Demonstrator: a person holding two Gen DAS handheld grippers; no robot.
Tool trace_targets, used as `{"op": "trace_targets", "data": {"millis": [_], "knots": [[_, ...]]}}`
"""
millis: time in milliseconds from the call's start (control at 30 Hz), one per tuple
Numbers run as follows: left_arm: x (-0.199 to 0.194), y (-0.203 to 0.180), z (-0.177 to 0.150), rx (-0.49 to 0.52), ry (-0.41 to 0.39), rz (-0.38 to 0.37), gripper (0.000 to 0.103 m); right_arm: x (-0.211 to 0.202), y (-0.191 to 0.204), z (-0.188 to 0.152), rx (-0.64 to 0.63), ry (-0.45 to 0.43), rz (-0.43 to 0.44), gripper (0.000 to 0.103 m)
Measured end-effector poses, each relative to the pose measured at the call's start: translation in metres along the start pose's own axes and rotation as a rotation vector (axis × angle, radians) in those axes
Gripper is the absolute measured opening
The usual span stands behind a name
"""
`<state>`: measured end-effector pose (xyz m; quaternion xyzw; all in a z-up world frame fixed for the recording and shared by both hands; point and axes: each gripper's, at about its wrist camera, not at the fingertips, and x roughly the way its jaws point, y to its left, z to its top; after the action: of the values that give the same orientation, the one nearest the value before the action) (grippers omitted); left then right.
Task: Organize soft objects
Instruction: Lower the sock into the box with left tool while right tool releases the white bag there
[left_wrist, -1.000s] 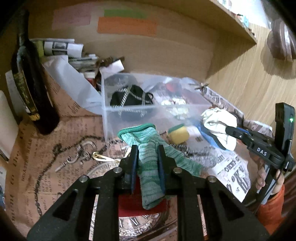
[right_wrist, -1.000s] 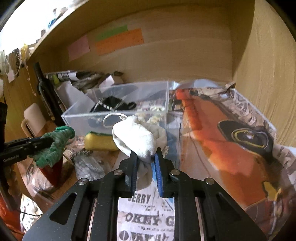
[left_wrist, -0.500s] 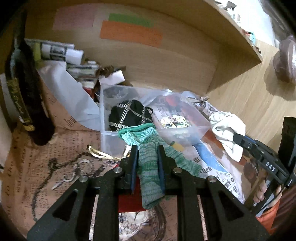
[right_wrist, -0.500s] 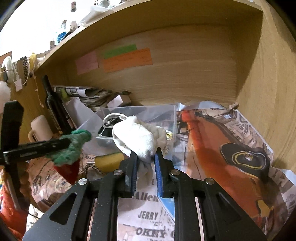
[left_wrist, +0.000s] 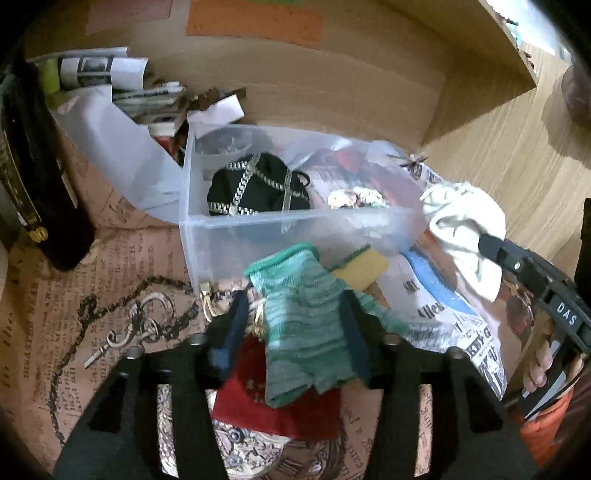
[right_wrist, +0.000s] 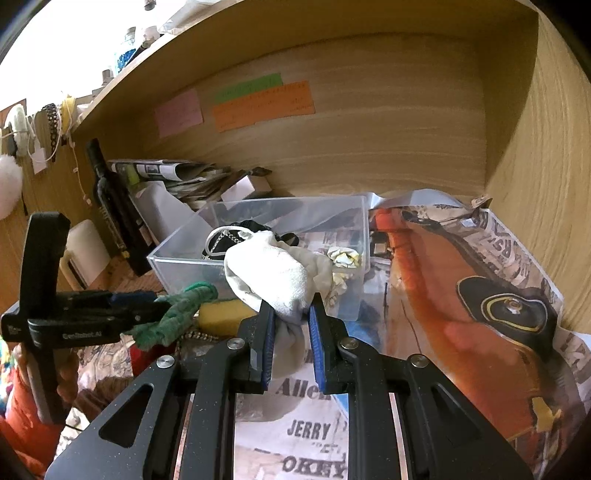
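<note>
My left gripper (left_wrist: 295, 325) has its jaws spread wide with a green knit sock (left_wrist: 303, 325) hanging between them, just in front of the clear plastic bin (left_wrist: 295, 225). The sock also shows in the right wrist view (right_wrist: 173, 317). My right gripper (right_wrist: 290, 314) is shut on a white sock (right_wrist: 273, 273), held above the bin's near wall (right_wrist: 184, 269). The white sock shows at the bin's right end in the left wrist view (left_wrist: 465, 221). A black pouch with a chain (left_wrist: 258, 188) lies inside the bin.
A yellow sponge (left_wrist: 364, 267) lies in front of the bin. A red cloth (left_wrist: 277, 410) lies under my left gripper. A dark bottle (left_wrist: 40, 177) stands at the left. Rolled papers (left_wrist: 122, 85) pile up against the wooden back wall. Printed paper (right_wrist: 461, 280) covers the shelf.
My left gripper's jaws have spread apart around the green sock and moved closer to the bin. My right gripper has lifted the white sock over the bin's near wall.
</note>
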<state>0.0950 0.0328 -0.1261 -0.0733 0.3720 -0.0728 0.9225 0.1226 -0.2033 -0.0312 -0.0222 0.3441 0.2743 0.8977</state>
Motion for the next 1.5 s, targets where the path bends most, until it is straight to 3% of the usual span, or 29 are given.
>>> {"op": "trace_targets", "data": {"millis": [100, 267, 333, 433, 700, 1033, 1233, 1500], "knots": [[0.003, -0.005, 0.003, 0.031, 0.002, -0.011, 0.051, 0.001, 0.000, -0.001, 0.001, 0.005, 0.001, 0.016], [0.015, -0.008, 0.001, 0.052, 0.044, -0.019, 0.030, 0.000, -0.001, -0.001, 0.005, 0.005, 0.003, 0.016], [0.018, -0.007, 0.000, 0.048, 0.051, -0.014, 0.018, 0.000, 0.000, -0.001, 0.006, 0.004, 0.003, 0.016], [0.013, -0.005, 0.000, 0.042, 0.037, -0.021, 0.008, 0.000, 0.000, -0.001, 0.005, 0.003, 0.002, 0.016], [-0.018, -0.018, 0.007, 0.076, -0.038, -0.025, 0.006, -0.001, 0.003, 0.009, -0.008, -0.024, 0.003, 0.016], [-0.057, -0.023, 0.041, 0.082, -0.197, 0.005, 0.006, -0.002, 0.007, 0.038, -0.045, -0.090, 0.005, 0.016], [-0.052, -0.016, 0.067, 0.064, -0.254, 0.051, 0.006, 0.008, 0.008, 0.059, -0.070, -0.113, 0.000, 0.016], [-0.017, -0.006, 0.088, 0.045, -0.222, 0.097, 0.006, 0.044, 0.011, 0.075, -0.094, -0.062, 0.005, 0.016]]}}
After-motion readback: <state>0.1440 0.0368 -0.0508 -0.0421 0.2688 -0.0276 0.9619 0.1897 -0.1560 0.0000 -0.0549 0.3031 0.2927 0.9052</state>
